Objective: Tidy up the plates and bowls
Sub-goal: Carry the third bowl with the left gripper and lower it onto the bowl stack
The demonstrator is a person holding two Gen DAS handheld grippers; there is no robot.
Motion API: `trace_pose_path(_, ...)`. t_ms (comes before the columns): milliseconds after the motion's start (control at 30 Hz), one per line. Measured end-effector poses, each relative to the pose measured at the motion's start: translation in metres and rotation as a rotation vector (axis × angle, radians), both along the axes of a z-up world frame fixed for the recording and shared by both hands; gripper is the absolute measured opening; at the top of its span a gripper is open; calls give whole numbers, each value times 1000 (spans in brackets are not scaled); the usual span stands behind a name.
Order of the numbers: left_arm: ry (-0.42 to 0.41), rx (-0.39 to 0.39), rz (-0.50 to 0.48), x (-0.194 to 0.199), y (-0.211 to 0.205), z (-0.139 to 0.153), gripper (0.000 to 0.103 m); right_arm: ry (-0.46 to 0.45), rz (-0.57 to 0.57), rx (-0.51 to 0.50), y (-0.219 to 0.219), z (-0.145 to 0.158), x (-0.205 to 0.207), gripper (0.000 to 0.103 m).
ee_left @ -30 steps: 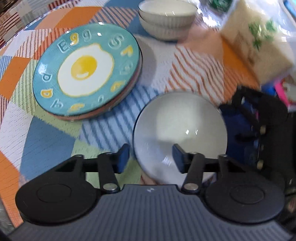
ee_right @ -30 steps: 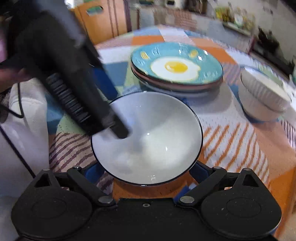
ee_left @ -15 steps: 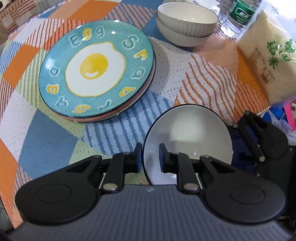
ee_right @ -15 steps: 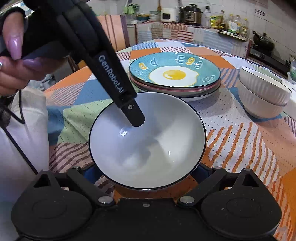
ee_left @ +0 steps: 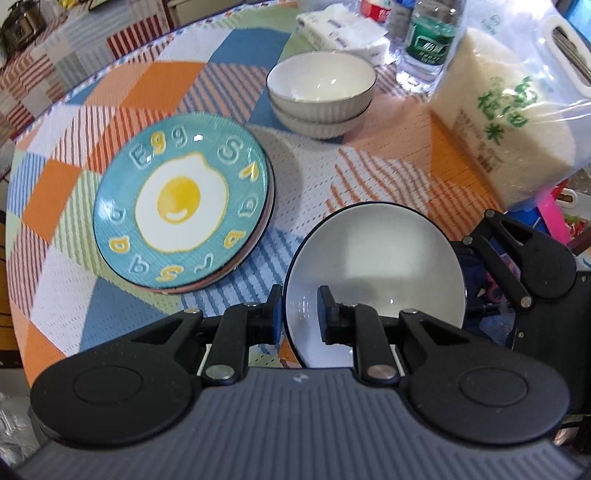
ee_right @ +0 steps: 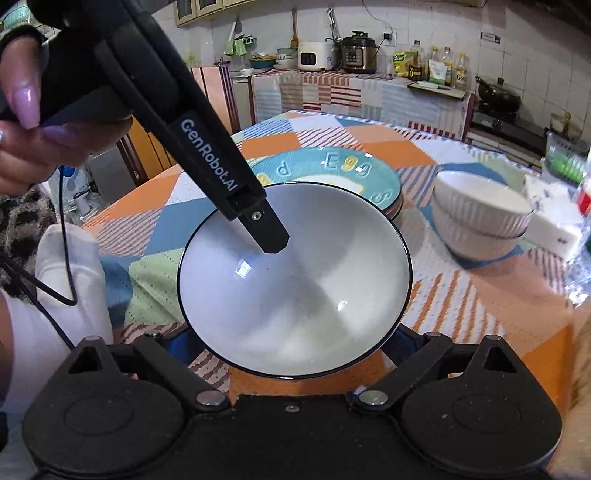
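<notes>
A white bowl with a dark rim (ee_left: 380, 266) (ee_right: 295, 280) is held above the table. My left gripper (ee_left: 300, 314) is shut on its near rim, one finger inside and one outside. My right gripper (ee_right: 291, 354) sits under the bowl with its fingers spread wide, their tips hidden below it. A stack of plates topped by a teal egg plate (ee_left: 181, 206) (ee_right: 343, 166) lies to the left. Two stacked ribbed white bowls (ee_left: 321, 92) (ee_right: 480, 218) stand beyond.
A bag of rice (ee_left: 506, 122), a water bottle (ee_left: 428, 40) and a tissue pack (ee_left: 343, 29) crowd the table's far right. The patchwork tablecloth (ee_left: 369, 173) covers the round table. A kitchen counter with appliances (ee_right: 354, 55) lies behind.
My left gripper closed on the bowl's rim, and the bowl rose off the table and tilted. The right gripper stayed under the bowl.
</notes>
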State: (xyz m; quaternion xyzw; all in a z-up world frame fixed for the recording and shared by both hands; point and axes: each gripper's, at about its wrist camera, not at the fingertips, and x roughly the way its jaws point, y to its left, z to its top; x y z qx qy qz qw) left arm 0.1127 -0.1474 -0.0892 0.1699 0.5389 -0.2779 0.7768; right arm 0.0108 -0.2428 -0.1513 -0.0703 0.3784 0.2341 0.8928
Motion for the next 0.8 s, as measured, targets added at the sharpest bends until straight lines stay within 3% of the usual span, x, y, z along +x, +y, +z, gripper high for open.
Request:
trace_pose_path(233, -67, -49, -52, 2, -7, 38, 17, -36, -25, -17, -10, 31, 1, 99)
trace_pose_path(433, -116, -101, -23, 21, -11, 64, 17, -93, -48, -16, -16, 55, 15, 99)
trace_pose_path(800, -221, -110, 8, 49, -23, 103, 17, -172, -60, -28, -26, 85, 53, 99)
